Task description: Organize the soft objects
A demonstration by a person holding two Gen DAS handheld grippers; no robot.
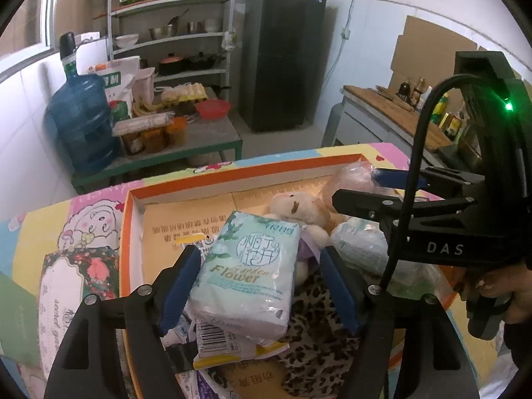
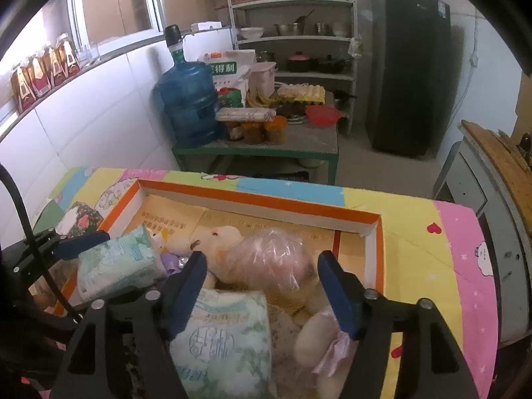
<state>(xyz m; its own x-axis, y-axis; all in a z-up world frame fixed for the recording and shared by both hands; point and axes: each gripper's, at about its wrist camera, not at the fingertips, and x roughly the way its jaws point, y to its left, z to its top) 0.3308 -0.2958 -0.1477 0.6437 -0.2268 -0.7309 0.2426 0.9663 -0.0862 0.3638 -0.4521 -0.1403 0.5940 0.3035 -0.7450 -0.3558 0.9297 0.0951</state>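
An orange-rimmed cardboard box (image 1: 133, 196) sits on a worktop covered with a bright cartoon-print cloth (image 2: 429, 266), and the soft things lie heaped inside it.

In the left wrist view, the left tongs (image 1: 259, 282) stand wide open around a pale green tissue pack printed "Flower" (image 1: 249, 266). The pack lies tilted on top of the pile; the left blue pad is just beside its edge, the right pad stands clear of it, so nothing is gripped. Beneath the pack lie a barcoded wrapper (image 1: 219, 335) and a leopard-print cloth (image 1: 316, 349). Behind it a cream plush toy (image 1: 296, 206) rests against the box floor, with a purple scrap beside it.

The right tongs (image 2: 262, 282) are also open, pressing on nothing. Between their pads in the right wrist view lie a second tissue pack (image 2: 226, 332), close to the left pad, and a plush toy wrapped in clear plastic (image 2: 269, 259) further back. A cream plush limb with a pink ribbon (image 2: 319, 335) lies near the right pad. The left wrist view shows a hand (image 1: 498, 296) on the handle of the right tool.

To the left of the box, on the cloth, lies a flowered packet (image 1: 79, 266). In the background are a blue water jug (image 2: 189, 103), a metal shelf with pots (image 2: 296, 33), a dark fridge (image 2: 409, 66) and a low bench with jars and a red bowl (image 2: 322, 114).
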